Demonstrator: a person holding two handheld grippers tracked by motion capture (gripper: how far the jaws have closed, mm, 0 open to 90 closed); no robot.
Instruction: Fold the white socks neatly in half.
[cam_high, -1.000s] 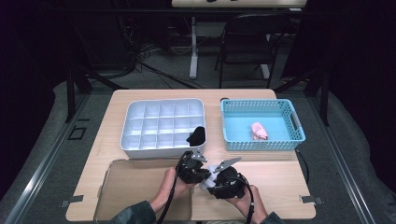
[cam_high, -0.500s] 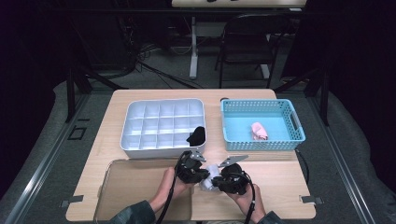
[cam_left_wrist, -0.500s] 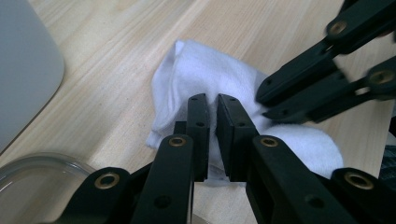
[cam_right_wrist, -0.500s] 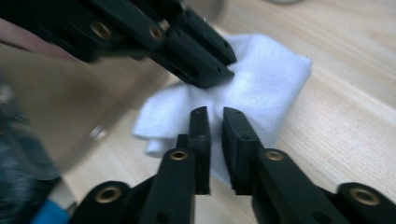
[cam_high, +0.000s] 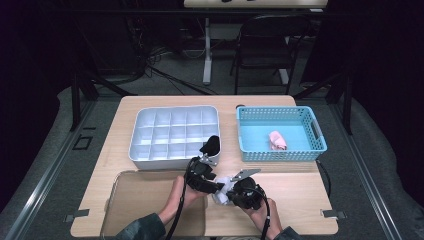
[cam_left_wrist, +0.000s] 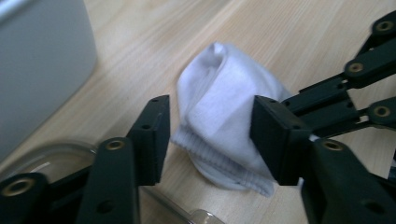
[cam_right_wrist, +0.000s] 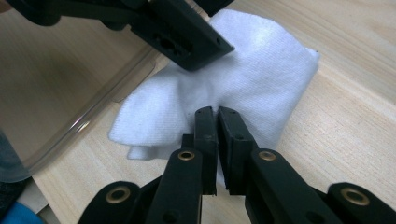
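High view: white sock (cam_high: 223, 189) lies on tabletop (cam_high: 295, 190) between both grippers, at 6 o'clock from grey divided tray (cam_high: 175, 134).

Left gripper view: left gripper (cam_left_wrist: 210, 133) fingers just opened, flanking sock, not pressing.

Right gripper view: right gripper (cam_right_wrist: 217, 122) fingers pinched shut on sock fabric.

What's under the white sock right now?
The white sock lies on the bare wooden table, beside the clear tray. The right gripper pinches its fabric. Whatever sits beneath its folds is covered.
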